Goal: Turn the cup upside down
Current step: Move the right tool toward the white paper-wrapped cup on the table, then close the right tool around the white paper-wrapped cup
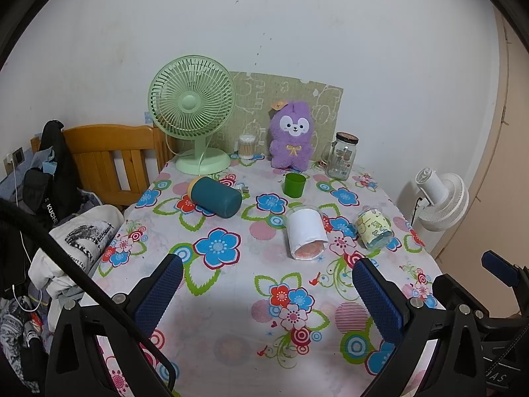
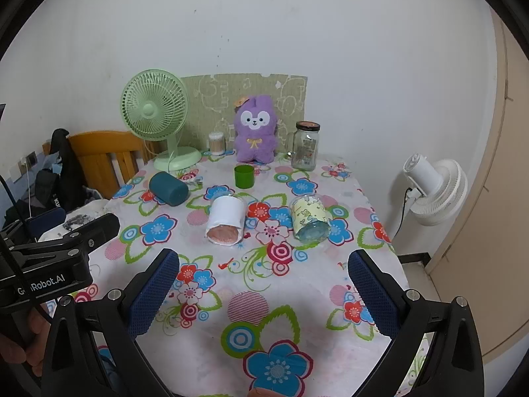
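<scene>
Finding both the left tool (image 1: 267, 284) and right tool (image 2: 264, 276) released and empty at the near edge, we judge the upright green cup (image 2: 244, 176), mid-surface before the purple plush (image 2: 255, 128), needs a side-wall grip, avoiding the toppled white cup (image 2: 225, 219).
</scene>
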